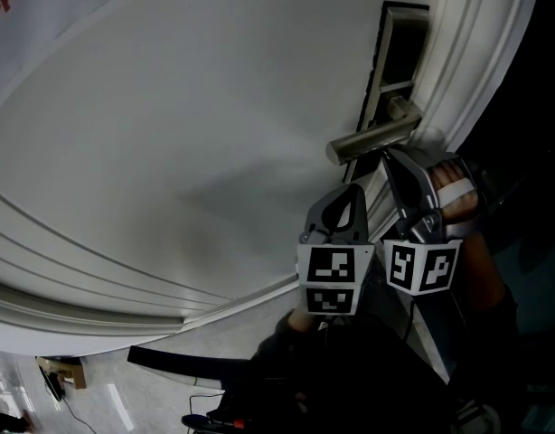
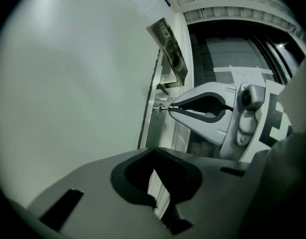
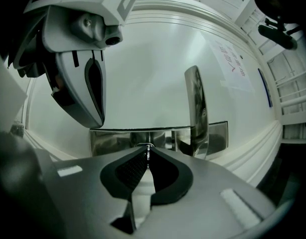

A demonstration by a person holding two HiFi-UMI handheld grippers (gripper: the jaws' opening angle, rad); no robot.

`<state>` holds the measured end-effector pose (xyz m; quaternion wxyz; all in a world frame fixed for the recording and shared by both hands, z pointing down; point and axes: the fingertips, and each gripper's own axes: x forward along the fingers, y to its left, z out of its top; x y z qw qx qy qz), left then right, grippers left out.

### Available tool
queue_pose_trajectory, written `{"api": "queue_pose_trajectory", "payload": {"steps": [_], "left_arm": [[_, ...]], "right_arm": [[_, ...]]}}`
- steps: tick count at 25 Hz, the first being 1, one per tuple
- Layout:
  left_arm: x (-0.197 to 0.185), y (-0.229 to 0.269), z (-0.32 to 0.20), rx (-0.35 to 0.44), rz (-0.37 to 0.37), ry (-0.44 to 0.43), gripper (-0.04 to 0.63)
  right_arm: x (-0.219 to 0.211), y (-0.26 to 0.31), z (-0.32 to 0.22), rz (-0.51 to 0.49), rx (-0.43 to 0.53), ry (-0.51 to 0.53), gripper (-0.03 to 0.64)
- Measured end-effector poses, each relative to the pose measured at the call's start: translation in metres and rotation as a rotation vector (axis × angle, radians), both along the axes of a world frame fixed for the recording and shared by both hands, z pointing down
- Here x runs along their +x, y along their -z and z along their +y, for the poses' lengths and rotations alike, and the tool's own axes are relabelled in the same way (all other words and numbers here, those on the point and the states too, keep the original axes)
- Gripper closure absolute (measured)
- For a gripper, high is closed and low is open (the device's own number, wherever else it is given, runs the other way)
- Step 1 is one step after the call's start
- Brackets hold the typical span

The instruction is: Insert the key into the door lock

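The key (image 2: 165,108) is pinched in the closed jaws of the right gripper (image 3: 148,152) with its tip at the door lock (image 2: 159,112), so full insertion is judged still outstanding, while the left gripper (image 2: 151,153), closed on nothing, is held just left.

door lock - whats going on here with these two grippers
A person works two handheld grey grippers at a white door. The right gripper is shut on a thin metal key, its tip at the keyhole in the shiny steel lock plate, by the silver lever handle. The left gripper hangs alongside, shut on nothing.
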<state>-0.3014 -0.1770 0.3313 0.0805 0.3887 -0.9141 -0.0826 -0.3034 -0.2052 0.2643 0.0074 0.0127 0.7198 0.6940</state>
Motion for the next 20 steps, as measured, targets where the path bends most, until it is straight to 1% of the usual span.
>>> {"api": "queue_pose_trajectory", "payload": {"steps": [20], "left_arm": [[-0.0013, 0.0012, -0.0003, -0.004, -0.008, -0.006, 0.595]], "right_arm": [[-0.0026, -0.0005, -0.0001, 0.004, 0.011, -0.006, 0.604]]}}
